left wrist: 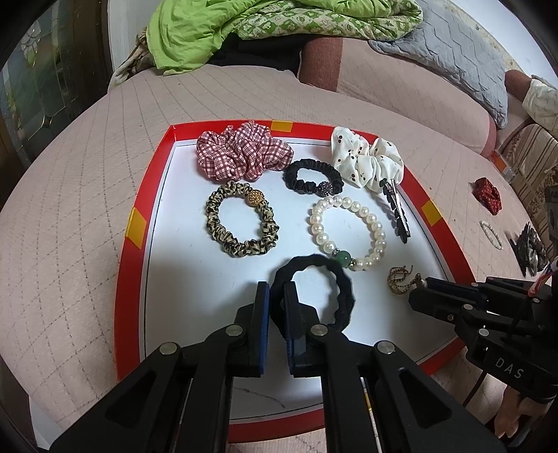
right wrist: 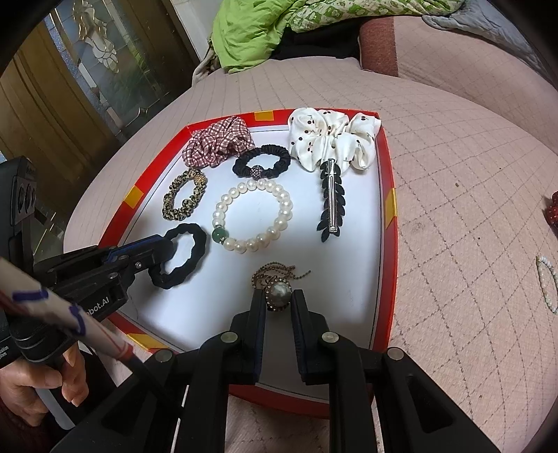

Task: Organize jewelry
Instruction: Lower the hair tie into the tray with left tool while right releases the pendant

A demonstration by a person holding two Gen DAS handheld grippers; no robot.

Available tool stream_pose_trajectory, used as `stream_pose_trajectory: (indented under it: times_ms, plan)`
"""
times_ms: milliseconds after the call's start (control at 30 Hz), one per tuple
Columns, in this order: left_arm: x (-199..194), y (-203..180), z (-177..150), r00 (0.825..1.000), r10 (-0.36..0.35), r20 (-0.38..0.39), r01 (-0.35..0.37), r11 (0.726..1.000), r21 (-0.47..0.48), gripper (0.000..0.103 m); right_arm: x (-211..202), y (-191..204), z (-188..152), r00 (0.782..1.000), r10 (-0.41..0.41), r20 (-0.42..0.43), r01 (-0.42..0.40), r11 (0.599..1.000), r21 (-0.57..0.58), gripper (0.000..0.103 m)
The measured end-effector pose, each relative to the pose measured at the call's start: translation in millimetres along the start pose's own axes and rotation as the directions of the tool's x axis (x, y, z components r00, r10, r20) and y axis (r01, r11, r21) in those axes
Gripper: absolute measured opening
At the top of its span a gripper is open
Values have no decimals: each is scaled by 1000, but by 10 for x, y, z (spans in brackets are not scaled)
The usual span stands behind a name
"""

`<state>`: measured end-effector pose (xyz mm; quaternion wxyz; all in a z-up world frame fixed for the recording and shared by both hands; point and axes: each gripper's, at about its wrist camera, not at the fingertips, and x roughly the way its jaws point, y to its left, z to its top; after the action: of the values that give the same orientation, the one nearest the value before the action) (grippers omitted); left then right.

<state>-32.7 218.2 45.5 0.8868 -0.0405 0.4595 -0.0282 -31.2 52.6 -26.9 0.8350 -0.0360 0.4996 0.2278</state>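
A white tray with a red rim [left wrist: 136, 226] lies on the pink quilted bed. My left gripper [left wrist: 275, 287] is shut on the near-left side of a plain black hair tie [left wrist: 343, 282], which rests on the tray floor. My right gripper [right wrist: 278, 294] is shut on a pearl pendant [right wrist: 278, 291] whose bead chain [right wrist: 275, 270] trails on the tray. Further back in the tray lie a pearl bracelet [left wrist: 348, 230] with a green bead, a leopard scrunchie [left wrist: 240, 223], a black beaded scrunchie [left wrist: 312, 176], a red check scrunchie [left wrist: 240, 153], a white cherry scrunchie [left wrist: 366, 160] and a black leaf hair clip [right wrist: 331, 198].
To the right of the tray, on the bed cover, lie a red scrunchie [left wrist: 486, 195], a small pearl bracelet [right wrist: 547, 284] and dark clips [left wrist: 526, 247]. A green quilt [left wrist: 244, 28] and a grey pillow [left wrist: 453, 45] are heaped at the back. A person's hand [right wrist: 45, 379] holds the left gripper's handle.
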Motion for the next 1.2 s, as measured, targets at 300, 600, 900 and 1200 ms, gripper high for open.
stream_pose_trajectory:
  times_ms: [300, 600, 900, 1200]
  plan:
    - [-11, -24, -10, 1000, 10, 0, -10, 1000, 6, 29, -11, 10, -12, 1000, 1, -6, -1, 1000, -3, 17]
    - [-28, -30, -29, 1000, 15, -5, -15, 1000, 12, 34, -19, 17, -32, 1000, -4, -12, 4, 1000, -5, 17]
    - [-61, -21, -47, 1000, 24, -11, -24, 1000, 8, 37, -43, 13, -56, 1000, -16, -18, 16, 1000, -8, 26]
    - [-116, 2, -49, 999, 42, 0, -42, 999, -2, 50, -145, 17, -110, 999, -38, -1, 38, 999, -15, 32]
